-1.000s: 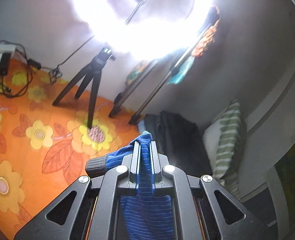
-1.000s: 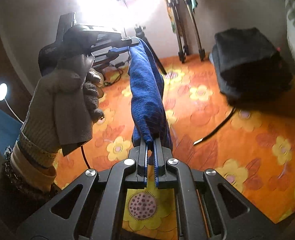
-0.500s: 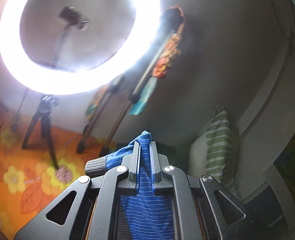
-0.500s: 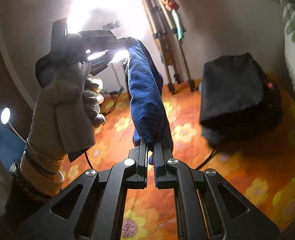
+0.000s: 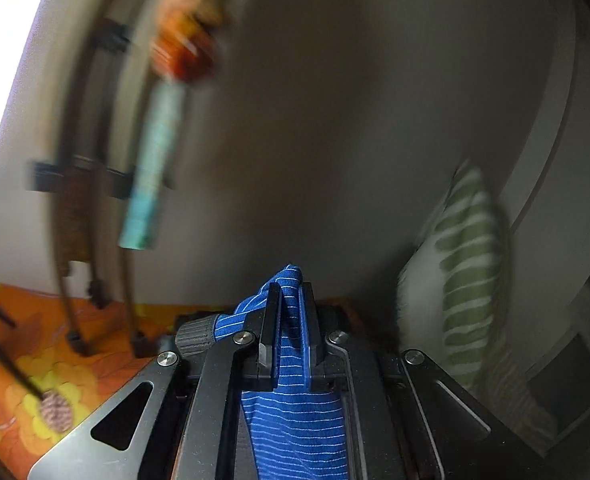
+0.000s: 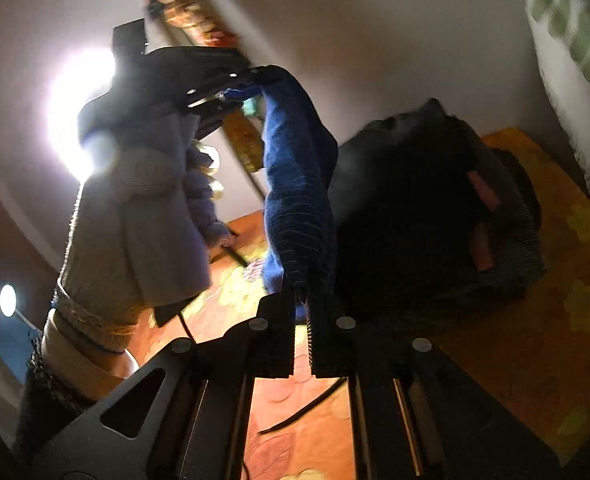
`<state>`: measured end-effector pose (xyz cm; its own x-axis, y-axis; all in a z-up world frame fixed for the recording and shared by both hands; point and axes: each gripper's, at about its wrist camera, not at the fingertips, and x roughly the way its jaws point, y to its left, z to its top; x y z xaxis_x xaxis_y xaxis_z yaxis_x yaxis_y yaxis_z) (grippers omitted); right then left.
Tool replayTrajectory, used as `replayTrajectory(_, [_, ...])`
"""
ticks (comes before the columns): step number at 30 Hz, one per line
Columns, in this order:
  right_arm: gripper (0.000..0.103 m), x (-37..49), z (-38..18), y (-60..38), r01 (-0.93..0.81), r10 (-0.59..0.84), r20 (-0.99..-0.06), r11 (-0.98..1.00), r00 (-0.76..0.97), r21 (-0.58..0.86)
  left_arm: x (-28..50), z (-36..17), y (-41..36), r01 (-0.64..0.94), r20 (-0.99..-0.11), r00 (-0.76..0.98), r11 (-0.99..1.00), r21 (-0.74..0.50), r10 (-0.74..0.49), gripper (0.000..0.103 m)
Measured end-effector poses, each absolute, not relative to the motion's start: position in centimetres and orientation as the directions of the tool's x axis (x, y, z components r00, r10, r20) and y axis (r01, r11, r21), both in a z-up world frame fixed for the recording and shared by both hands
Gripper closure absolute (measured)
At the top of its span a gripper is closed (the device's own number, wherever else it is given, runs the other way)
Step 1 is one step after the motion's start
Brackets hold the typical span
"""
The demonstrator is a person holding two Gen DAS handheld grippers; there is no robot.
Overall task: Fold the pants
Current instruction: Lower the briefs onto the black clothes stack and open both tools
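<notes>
The blue striped pants (image 5: pixel 291 420) are pinched in my left gripper (image 5: pixel 291 292), which is shut on a bunched fold that pokes out past the tips. In the right wrist view the pants (image 6: pixel 295 208) hang as a rolled blue band between both grippers, held up in the air. My right gripper (image 6: pixel 301 292) is shut on their lower end. The left gripper (image 6: pixel 255 76), held by a gloved hand (image 6: pixel 143 224), grips the upper end at upper left.
An orange flowered sheet (image 6: pixel 555 320) covers the surface below. A black folded pile (image 6: pixel 435 208) lies on it at right. A green striped pillow (image 5: pixel 463 280) leans on the wall. Tripod legs (image 5: pixel 75 240) stand at left, a ring light (image 6: pixel 75 112) behind.
Both grippers have risen and tilted upward with the pants still held between them. The views now show more wall and less of the sheet. The left view is blurred by motion.
</notes>
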<state>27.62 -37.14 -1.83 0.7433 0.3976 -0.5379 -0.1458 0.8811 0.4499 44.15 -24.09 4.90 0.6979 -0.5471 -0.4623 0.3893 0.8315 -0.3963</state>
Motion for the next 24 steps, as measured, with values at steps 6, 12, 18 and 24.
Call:
replayTrajectory(6, [0.098, 30.0, -4.8, -42.7, -0.054, 0.376, -0.546, 0.855, 0.748, 0.515, 46.6, 1.2, -31.3, 0.397, -0.547, 0.679, 0.871, -0.289, -0.490, 0.097])
replayTrajectory(12, [0.097, 30.1, -6.5, -44.9, -0.033, 0.392, -0.543, 0.831, 0.742, 0.555, 46.9, 0.1, -35.1, 0.433, -0.583, 0.648, 0.867, -0.248, -0.491, 0.093])
replayTrajectory(18, [0.090, 28.6, -5.2, -44.0, -0.029, 0.326, -0.558, 0.880, 0.763, 0.474, 46.8, 1.2, -34.4, 0.406, -0.573, 0.661, 0.873, -0.270, -0.484, 0.066])
replayTrajectory(24, [0.059, 26.3, -3.9, -44.4, 0.004, 0.227, -0.550, 0.922, 0.804, 0.387, 44.6, 2.5, -31.1, 0.401, -0.568, 0.664, 0.873, -0.279, -0.486, 0.066])
